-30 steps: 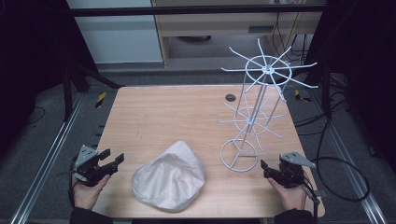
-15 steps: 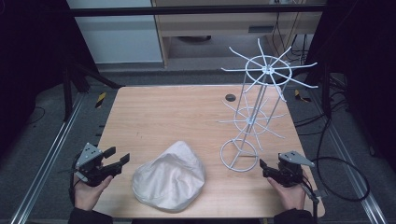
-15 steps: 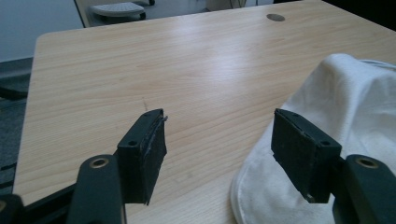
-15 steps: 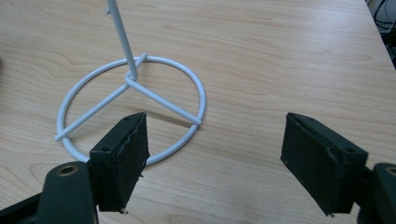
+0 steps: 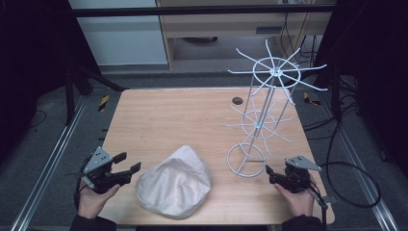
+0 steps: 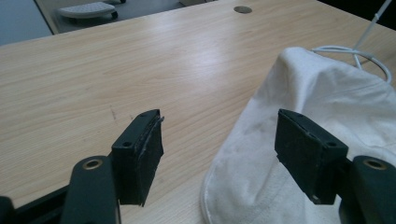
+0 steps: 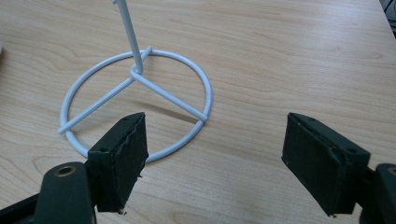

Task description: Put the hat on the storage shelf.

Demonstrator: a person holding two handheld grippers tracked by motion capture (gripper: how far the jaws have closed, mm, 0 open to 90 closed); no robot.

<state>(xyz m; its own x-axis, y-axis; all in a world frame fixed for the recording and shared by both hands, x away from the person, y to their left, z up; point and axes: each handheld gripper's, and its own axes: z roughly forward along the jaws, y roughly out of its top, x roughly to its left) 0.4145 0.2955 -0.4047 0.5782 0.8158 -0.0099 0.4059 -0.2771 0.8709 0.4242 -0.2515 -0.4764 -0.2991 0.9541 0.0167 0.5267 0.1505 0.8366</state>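
A crumpled white cloth hat (image 5: 175, 185) lies near the table's front edge, at the middle. My left gripper (image 5: 129, 162) hovers just left of it. Its jaws have just been opening and stand wide, with nothing pressed between the pads. In the left gripper view the hat (image 6: 327, 93) lies under and beyond the right jaw of the left gripper (image 6: 219, 126). A tall white wire rack (image 5: 269, 96) stands at the right. My right gripper (image 5: 269, 174) is open just in front of the rack's base ring (image 7: 135, 102), and in its own view the right gripper (image 7: 215, 135) holds nothing.
A small dark round disc (image 5: 237, 100) sits near the table's far edge. The wooden tabletop (image 5: 183, 120) stretches bare behind the hat. Metal rails (image 5: 48, 168) run along the floor on both sides, and cables (image 5: 351, 183) trail at the right.
My left gripper has moved right towards the hat and risen a little, and its jaws stand wider. The right gripper, hat and rack have not moved.
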